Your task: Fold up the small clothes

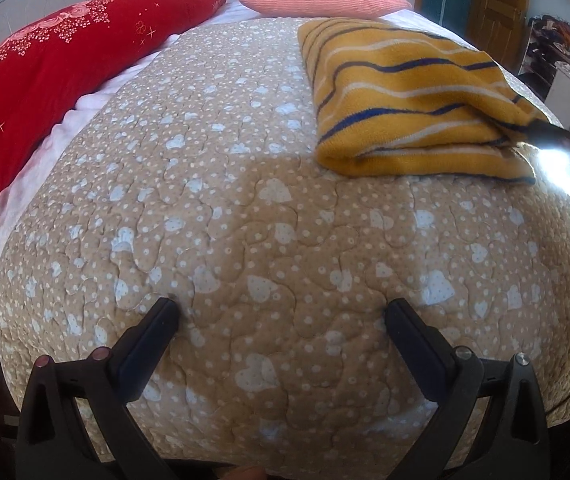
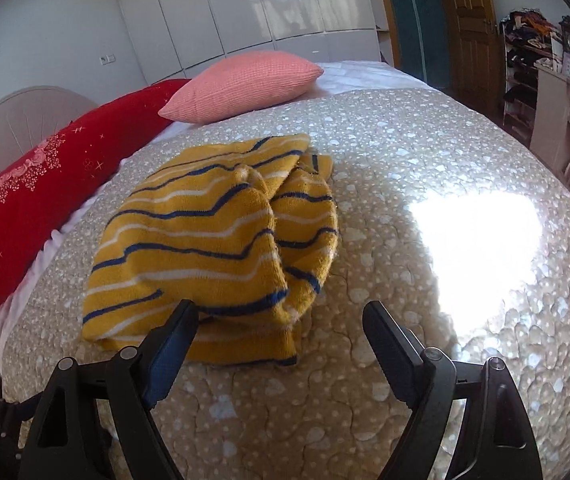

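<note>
A small yellow garment with blue and white stripes (image 1: 409, 96) lies folded on the beige quilt (image 1: 245, 220), far right of my left gripper. My left gripper (image 1: 281, 312) is open and empty, low over bare quilt. In the right wrist view the same garment (image 2: 213, 236) lies folded in layers just ahead and left of my right gripper (image 2: 281, 314), which is open and empty. Its left finger (image 2: 177, 332) overlaps the garment's near edge. A dark finger of the right gripper shows at the garment's right end in the left wrist view (image 1: 549, 130).
A long red pillow (image 2: 45, 184) lies along the left side of the bed and a pink pillow (image 2: 245, 84) at the far end. A bright sun patch (image 2: 481, 248) falls on the quilt to the right. Shelves and a door stand beyond the bed on the right.
</note>
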`<act>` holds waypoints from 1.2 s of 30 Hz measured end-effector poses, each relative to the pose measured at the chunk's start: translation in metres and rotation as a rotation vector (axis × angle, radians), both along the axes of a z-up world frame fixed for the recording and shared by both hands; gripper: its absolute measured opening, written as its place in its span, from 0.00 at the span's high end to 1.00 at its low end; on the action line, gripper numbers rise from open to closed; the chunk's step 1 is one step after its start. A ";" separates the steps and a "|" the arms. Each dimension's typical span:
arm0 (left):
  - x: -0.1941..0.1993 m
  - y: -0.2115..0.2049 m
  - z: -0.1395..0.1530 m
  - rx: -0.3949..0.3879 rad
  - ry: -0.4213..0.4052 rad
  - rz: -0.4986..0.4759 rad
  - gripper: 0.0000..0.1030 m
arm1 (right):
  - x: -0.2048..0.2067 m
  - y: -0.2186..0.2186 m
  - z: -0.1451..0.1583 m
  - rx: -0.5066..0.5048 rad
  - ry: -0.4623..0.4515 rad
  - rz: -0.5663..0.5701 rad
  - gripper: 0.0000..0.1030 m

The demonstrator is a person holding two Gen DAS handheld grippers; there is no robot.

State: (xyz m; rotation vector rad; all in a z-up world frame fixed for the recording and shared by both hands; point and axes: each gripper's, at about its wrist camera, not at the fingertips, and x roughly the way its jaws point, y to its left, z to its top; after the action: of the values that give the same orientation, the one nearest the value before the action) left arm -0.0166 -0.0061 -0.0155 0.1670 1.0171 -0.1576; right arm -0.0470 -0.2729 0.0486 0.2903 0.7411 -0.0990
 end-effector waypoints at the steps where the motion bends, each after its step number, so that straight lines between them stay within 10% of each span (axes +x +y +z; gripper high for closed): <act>1: 0.000 0.000 0.000 0.002 -0.004 0.003 0.00 | -0.005 0.002 0.003 -0.018 -0.007 0.000 0.15; 15: 0.007 0.004 -0.003 -0.043 -0.055 0.003 0.00 | -0.018 0.052 0.040 -0.314 0.071 0.004 0.15; 36: -0.005 0.001 -0.004 -0.035 -0.114 0.003 0.00 | -0.017 0.074 0.051 -0.314 0.080 0.014 0.15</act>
State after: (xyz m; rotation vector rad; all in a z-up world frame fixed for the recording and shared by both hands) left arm -0.0218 -0.0056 -0.0198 0.1412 0.9003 -0.1606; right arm -0.0635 -0.1988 0.0992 -0.0186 0.7940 -0.2120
